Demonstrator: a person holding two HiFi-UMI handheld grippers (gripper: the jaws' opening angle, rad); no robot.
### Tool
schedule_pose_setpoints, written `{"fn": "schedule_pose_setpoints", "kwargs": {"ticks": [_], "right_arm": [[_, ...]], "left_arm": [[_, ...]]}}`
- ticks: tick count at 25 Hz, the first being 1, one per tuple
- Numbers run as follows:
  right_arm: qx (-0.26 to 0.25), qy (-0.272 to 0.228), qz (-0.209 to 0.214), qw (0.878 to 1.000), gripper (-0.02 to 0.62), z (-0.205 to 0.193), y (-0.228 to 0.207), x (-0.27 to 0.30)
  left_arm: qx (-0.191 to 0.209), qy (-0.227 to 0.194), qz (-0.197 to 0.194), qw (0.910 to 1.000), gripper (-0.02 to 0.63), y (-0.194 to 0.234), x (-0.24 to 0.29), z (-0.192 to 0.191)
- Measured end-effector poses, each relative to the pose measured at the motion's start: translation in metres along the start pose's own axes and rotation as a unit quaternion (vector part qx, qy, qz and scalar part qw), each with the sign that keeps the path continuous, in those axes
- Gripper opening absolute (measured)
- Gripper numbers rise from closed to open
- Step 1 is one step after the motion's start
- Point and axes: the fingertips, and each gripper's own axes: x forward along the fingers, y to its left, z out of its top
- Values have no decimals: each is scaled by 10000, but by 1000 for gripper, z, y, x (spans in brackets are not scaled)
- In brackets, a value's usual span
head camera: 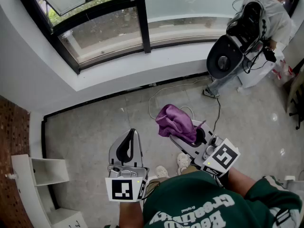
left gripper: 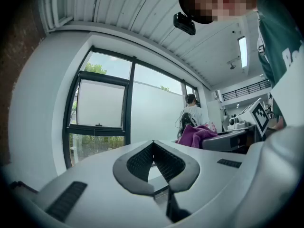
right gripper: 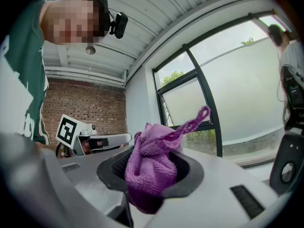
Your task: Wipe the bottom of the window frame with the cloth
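The right gripper (head camera: pixel 186 136) pinches the bunched purple cloth (head camera: pixel 175 119), held ahead over the floor (head camera: pixel 90 127), well short of the window frame (head camera: pixel 114 61), apparently ready to carry it there. The left gripper (head camera: pixel 130 136) is pressed together, empty and idle.

Black-framed window (head camera: pixel 137 18); white ledge (head camera: pixel 118 72) and grey tiled floor (head camera: pixel 90 127) below it, brick wall (head camera: pixel 12 127) and white shelf (head camera: pixel 45 171) to its left

Workshop hall: brick wall (right gripper: pixel 95 109), ribbed ceiling (left gripper: pixel 142 13)
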Motion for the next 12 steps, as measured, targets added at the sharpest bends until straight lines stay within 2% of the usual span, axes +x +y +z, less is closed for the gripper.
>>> {"fn": "schedule_pose_setpoints", "kwargs": {"ticks": [12], "right_arm": [[30,45,23,10000,147,9,-3,-16]], "left_arm": [[-41,77,132,9999,3,-10,-2,7]]}}
